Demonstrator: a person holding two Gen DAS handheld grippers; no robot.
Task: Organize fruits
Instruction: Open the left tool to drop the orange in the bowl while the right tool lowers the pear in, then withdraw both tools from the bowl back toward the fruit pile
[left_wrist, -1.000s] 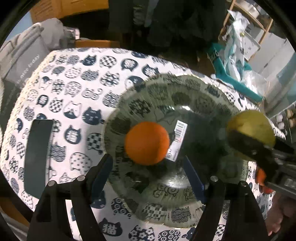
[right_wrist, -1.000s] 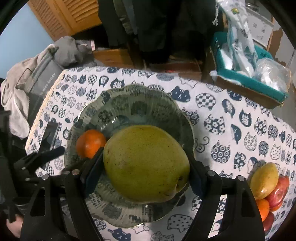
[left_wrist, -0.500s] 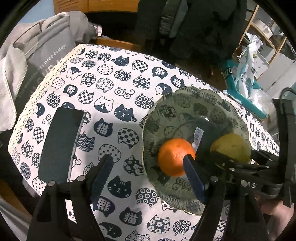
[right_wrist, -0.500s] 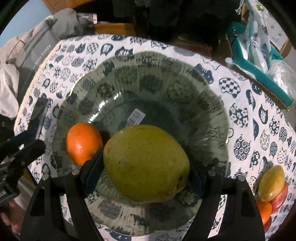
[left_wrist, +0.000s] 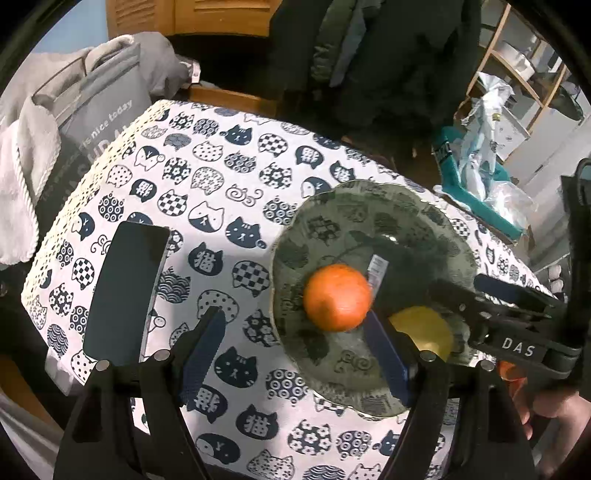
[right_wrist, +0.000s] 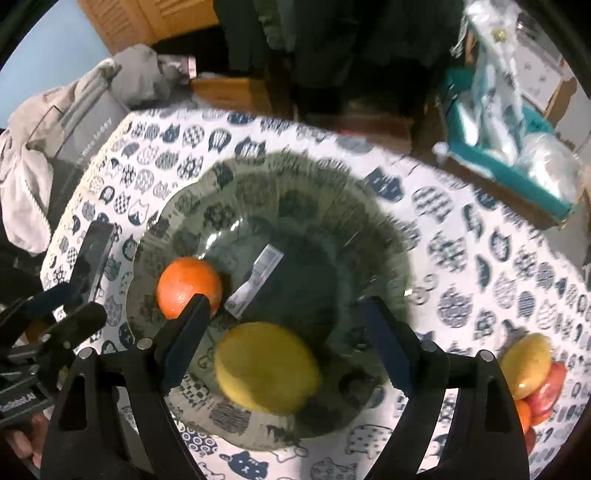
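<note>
A clear glass bowl (right_wrist: 369, 221) stands on the cat-print tablecloth (left_wrist: 221, 206). An orange (right_wrist: 189, 287) lies in its left part and a yellow-green pear (right_wrist: 267, 367) lies near its front rim. My right gripper (right_wrist: 282, 332) is open just above the pear, jaws apart on either side, not touching it. My left gripper (left_wrist: 295, 354) is open and empty, back from the bowl's (left_wrist: 436, 221) left edge; the orange (left_wrist: 337, 297) and part of the pear (left_wrist: 424, 330) show there.
A dark phone (left_wrist: 125, 295) lies on the table's left. A pile of mango, orange and red fruit (right_wrist: 528, 373) sits at the right edge. A grey bag (left_wrist: 99, 110) hangs left; a teal box (right_wrist: 509, 173) stands behind the table.
My right gripper has opened and let the pear go into the bowl, then pulled back and up. My left gripper has drawn further back and left from the bowl.
</note>
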